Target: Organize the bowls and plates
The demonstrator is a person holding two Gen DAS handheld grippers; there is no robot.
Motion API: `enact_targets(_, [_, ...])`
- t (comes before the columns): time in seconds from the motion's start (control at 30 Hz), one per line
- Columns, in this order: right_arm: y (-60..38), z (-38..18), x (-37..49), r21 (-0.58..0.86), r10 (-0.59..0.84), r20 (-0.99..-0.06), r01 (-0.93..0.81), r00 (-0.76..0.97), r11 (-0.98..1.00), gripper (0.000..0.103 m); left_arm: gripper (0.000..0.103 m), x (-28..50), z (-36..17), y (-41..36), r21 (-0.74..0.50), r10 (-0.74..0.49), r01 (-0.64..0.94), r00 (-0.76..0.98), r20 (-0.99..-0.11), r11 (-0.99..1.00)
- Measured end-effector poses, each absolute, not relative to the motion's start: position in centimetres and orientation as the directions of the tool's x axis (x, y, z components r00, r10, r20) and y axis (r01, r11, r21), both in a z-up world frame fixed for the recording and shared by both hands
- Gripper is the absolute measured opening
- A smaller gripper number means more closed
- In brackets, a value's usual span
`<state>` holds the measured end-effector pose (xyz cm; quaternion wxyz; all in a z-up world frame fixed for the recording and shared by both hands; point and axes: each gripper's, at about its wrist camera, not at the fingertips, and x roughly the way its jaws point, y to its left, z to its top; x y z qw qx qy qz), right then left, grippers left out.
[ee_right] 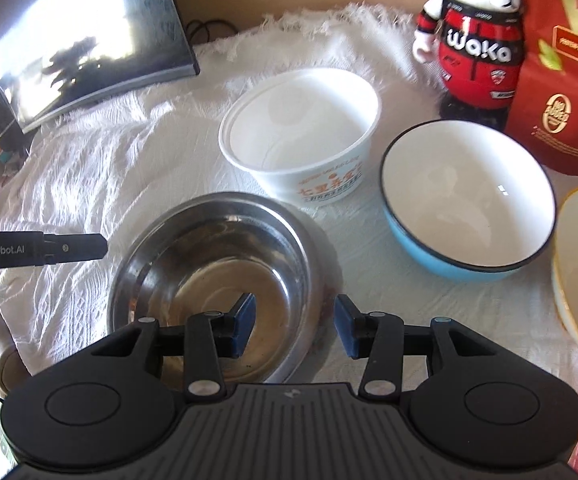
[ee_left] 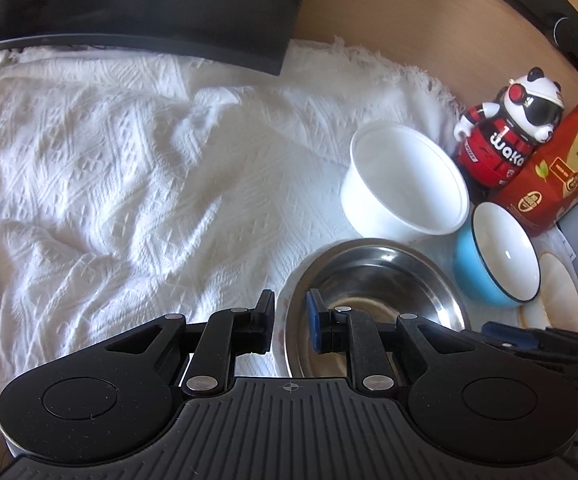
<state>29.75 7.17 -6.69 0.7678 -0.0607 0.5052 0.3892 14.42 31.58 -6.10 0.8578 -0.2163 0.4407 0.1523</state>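
The round stainless-steel bowl (ee_right: 221, 280) sits low centre on the white cloth. The left gripper (ee_left: 291, 322) pinches its rim with narrow jaws; the right gripper (ee_right: 295, 326) straddles the opposite rim, jaws slightly apart, likely steadying it.

— Both tools look alike: the left gripper (ee_left: 290, 322) is matte black with a ribbed grey body, silver rivets at the linkage joints and a round disc on either side.

— The right gripper (ee_right: 295, 325) matches, with blue pads (ee_right: 244, 322). White "GenRobot.AI" lettering runs along the left one's finger.
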Motion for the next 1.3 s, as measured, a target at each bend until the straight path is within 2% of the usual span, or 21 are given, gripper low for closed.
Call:
enact_targets(0.27, [7.2, -7.3, 29.9, 0.266, 0.509, -0.834, -0.653, 0.213, 0.709, 0.045, 0.019, 16.1, -8.1, 31.4, -0.123, 0.120, -0.423, 0.503, -0.856, 0.898])
enact_targets(0.4, [7.3, -7.7, 29.9, 0.265, 0.500, -0.840, -0.644, 0.211, 0.717, 0.045, 0.019, 16.6, -8.3, 31.9, -0.109, 0.129, -0.413, 0.508, -0.852, 0.904])
enact_targets(0.47, [7.3, -8.0, 30.0, 0.271, 0.499, -0.841, -0.635, 0.209, 0.724, 0.046, 0.019, 16.9, -8.9, 32.4, -0.133, 0.101, -0.410, 0.501, -0.860, 0.902])
enact_targets(0.57, [7.5, -8.8, 30.3, 0.286, 0.494, -0.846, -0.613, 0.199, 0.737, 0.054, 0.019, 17.1, -9.8, 33.3, -0.205, 0.032, -0.409, 0.503, -0.863, 0.889])
enact_targets(0.83, [7.9, -11.7, 30.4, 0.380, 0.502, -0.861, -0.552, 0.083, 0.742, 0.055, 0.019, 17.7, -11.2, 34.6, -0.312, -0.068, -0.408, 0.512, -0.857, 0.858])
enact_targets(1.0, [8.0, -11.7, 29.8, 0.387, 0.506, -0.859, -0.555, 0.072, 0.736, 0.055, 0.019, 15.9, -8.4, 35.4, -0.363, -0.071, -0.405, 0.580, -0.811, 0.839])
enact_targets(1.1, [7.8, -11.0, 29.7, 0.363, 0.505, -0.857, -0.571, 0.107, 0.737, 0.055, 0.019, 15.4, -6.6, 34.5, -0.389, -0.115, -0.328, 0.620, -0.776, 0.861])
enact_targets(1.2, [7.6, -10.1, 29.8, 0.337, 0.508, -0.849, -0.589, 0.148, 0.734, 0.055, 0.020, 16.0, -6.0, 32.0, -0.314, -0.116, -0.224, 0.617, -0.779, 0.922])
enact_targets(1.3, [7.5, -9.8, 30.0, 0.321, 0.507, -0.846, -0.601, 0.166, 0.732, 0.055, 0.021, 16.6, -7.3, 29.8, -0.128, 0.017, -0.218, 0.562, -0.827, 0.967])
